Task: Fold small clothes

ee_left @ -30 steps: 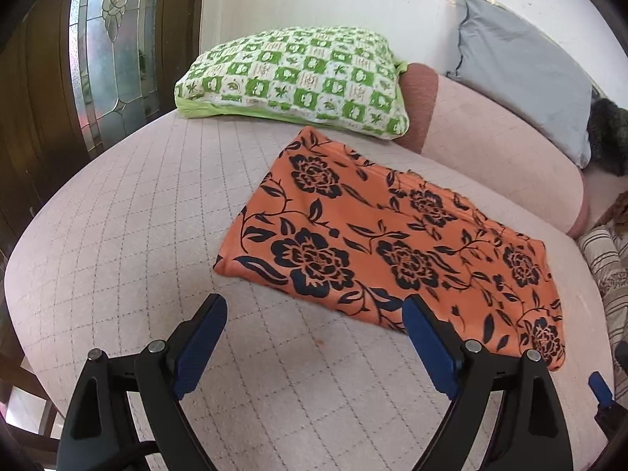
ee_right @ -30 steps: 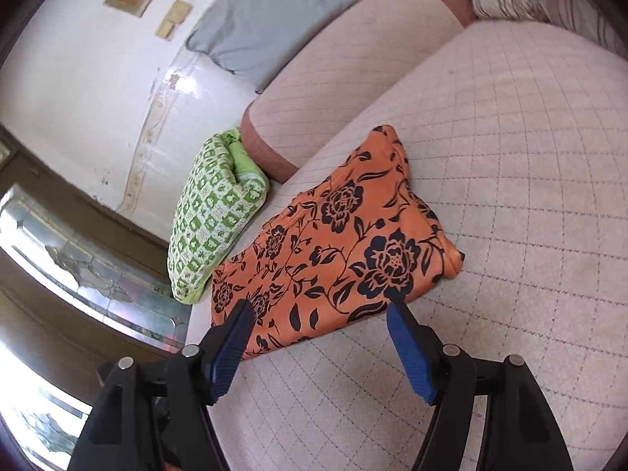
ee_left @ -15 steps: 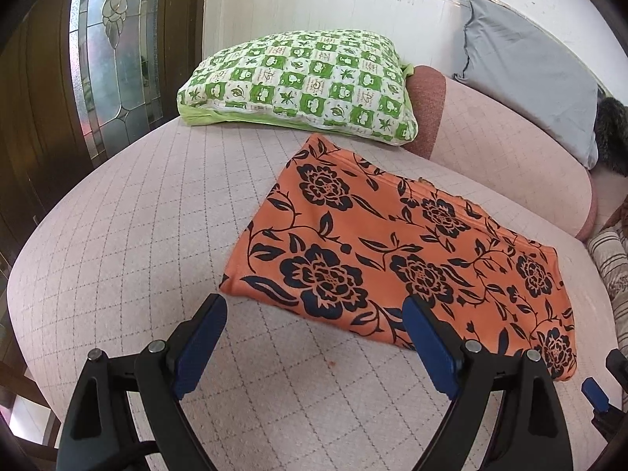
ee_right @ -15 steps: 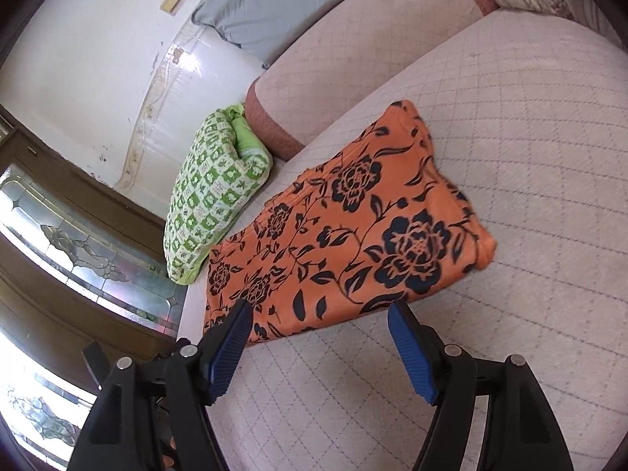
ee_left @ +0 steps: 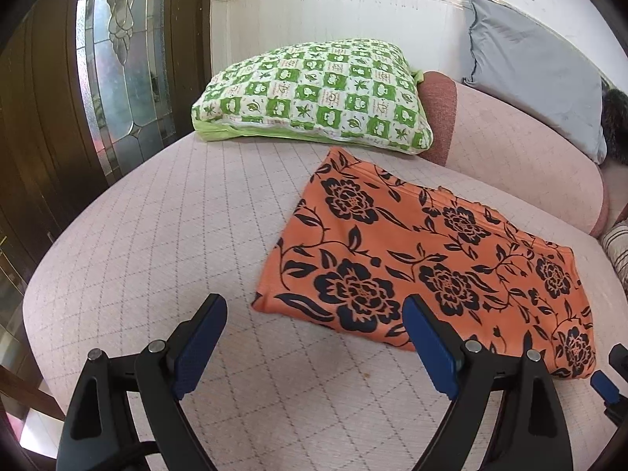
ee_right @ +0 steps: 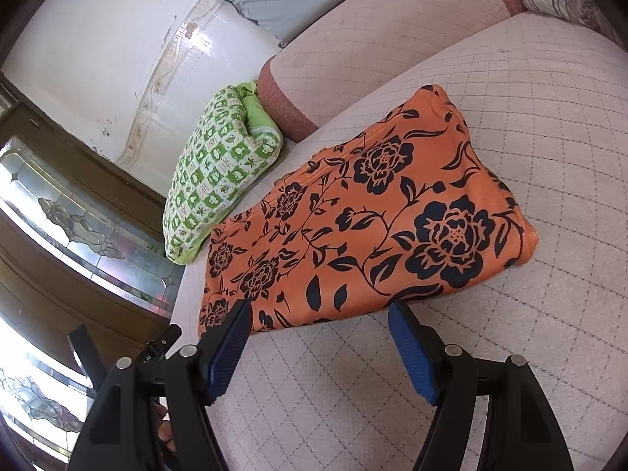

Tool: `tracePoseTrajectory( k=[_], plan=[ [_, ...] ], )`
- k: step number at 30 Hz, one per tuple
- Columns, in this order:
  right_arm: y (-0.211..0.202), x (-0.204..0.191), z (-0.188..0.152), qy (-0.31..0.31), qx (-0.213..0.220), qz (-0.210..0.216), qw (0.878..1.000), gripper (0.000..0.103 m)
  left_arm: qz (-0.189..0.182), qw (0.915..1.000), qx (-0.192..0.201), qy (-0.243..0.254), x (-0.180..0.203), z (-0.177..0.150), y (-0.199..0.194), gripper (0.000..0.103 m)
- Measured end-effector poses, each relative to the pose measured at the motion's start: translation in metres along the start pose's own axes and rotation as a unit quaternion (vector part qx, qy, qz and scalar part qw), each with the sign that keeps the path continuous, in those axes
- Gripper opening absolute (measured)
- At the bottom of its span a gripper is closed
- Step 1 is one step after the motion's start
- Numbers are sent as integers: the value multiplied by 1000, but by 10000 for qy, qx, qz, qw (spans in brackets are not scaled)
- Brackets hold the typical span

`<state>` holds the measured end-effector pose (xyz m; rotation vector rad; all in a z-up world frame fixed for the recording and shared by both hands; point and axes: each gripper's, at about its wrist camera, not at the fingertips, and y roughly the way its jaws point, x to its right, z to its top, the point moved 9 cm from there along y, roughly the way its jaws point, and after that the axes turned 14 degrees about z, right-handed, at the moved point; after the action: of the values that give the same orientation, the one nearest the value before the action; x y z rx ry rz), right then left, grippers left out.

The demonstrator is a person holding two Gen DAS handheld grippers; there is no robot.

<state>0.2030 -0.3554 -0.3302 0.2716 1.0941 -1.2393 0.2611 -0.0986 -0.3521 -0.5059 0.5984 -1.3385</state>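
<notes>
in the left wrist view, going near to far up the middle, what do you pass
left gripper → orange floral garment lying on the quilted pink sofa seat → green checked pillow → white tiled wall

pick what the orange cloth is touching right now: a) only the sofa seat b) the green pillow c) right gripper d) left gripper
a: the cloth lies flat on the seat, both the left gripper and right gripper hover open short of it, and a strip of seat separates it from the pillow.
</notes>
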Motion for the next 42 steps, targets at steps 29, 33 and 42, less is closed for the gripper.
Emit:
tracePoseTrajectory(
  k=[29, 33, 42],
  plan=[
    [0, 10, 5, 103, 82, -29, 9999, 75, 88, 9999, 34, 127, -3, 0, 2, 91],
    [-1, 9, 6, 58, 95, -23, 9999, 75, 92, 9997, 39, 211, 2, -2, 2, 91],
    [-28, -21, 26, -1487, 1162, -562, 9804, 75, 77, 9994, 61, 322, 11, -3, 0, 91]
  ],
)
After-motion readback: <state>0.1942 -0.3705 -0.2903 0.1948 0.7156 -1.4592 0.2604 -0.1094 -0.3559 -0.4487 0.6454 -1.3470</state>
